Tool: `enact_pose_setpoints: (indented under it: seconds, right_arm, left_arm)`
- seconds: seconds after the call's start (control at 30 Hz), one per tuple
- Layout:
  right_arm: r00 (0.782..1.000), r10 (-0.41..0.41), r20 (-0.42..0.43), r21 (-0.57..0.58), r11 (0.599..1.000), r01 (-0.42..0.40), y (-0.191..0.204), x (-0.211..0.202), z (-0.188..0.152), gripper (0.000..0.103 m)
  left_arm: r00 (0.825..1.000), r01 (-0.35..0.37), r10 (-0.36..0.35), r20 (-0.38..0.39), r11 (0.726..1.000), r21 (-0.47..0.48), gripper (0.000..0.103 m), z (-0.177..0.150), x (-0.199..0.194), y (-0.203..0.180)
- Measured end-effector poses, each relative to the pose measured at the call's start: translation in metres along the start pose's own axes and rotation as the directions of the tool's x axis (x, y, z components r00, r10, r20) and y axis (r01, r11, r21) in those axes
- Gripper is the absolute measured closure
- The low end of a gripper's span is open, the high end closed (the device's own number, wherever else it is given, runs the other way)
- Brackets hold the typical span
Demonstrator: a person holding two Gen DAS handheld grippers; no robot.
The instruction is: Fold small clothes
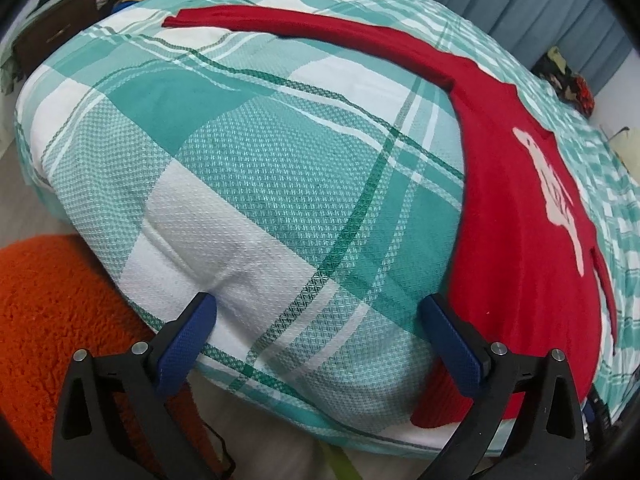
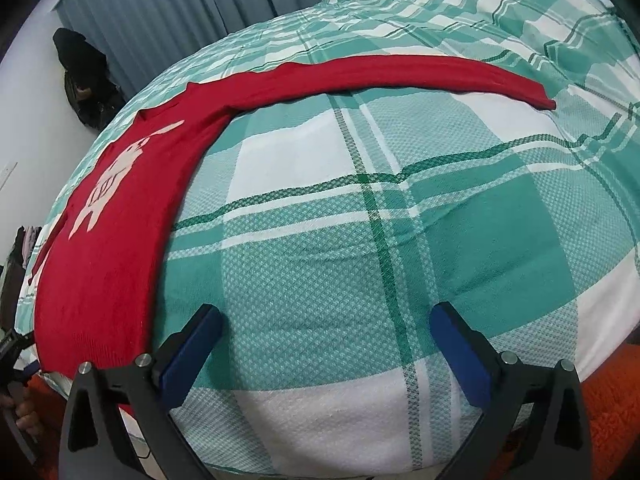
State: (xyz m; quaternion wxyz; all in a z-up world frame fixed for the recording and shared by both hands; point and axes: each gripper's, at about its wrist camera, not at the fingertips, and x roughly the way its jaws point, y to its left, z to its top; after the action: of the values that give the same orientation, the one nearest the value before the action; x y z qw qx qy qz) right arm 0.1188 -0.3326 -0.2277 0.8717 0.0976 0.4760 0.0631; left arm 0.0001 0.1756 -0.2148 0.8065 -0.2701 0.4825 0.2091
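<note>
A red sweater (image 1: 516, 240) lies flat on a plaid bed (image 1: 256, 168), sleeves stretched out to either side, no fold yet made. The left gripper (image 1: 316, 312), jaws wide and empty, hovers at the bed's near edge beside the hem; the right gripper (image 2: 326, 322), equally wide and empty, hangs over bare bedding just past the sweater's other side. All folding remains.

**Bedroom with a plaid-covered bed**

A bed (image 1: 248, 152) under a teal, white and green plaid cover fills both views. Grey-blue pleated curtains (image 2: 168, 12) hang behind it beside a white wall (image 2: 32, 120). An orange shaggy rug (image 1: 52, 304) lies on the floor. Heaped clothes (image 1: 80, 8) sit beyond the bed.
</note>
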Motion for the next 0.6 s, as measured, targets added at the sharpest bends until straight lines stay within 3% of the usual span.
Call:
enact_pose_setpoints:
  seconds: [0.2,0.4,0.53,0.6]
  right_arm:
    - [1.000,0.000,0.008,0.001,1.000,0.000,-0.001,-0.002,-0.005,0.000]
    - [0.999,0.021,-0.029,0.045,0.999,-0.020,-0.005,-0.012,0.006,0.001]
    - [0.982,0.131,0.139,0.201,0.967,-0.157,-0.038,-0.037,0.038,0.001]
    - [0.963,0.180,0.199,0.318,0.918,-0.237,-0.069,-0.038,0.062,0.001]
  left_arm:
    - [0.996,-0.034,0.030,0.085,0.998,0.046,0.002,0.002,-0.014,-0.010]
    - [0.976,-0.098,0.076,0.203,0.990,0.102,0.002,0.006,-0.030,-0.019]
    - [0.977,-0.106,0.082,0.199,0.988,0.111,0.002,0.007,-0.026,-0.023]
    - [0.977,-0.114,0.090,0.196,0.986,0.118,0.002,0.007,-0.024,-0.025]
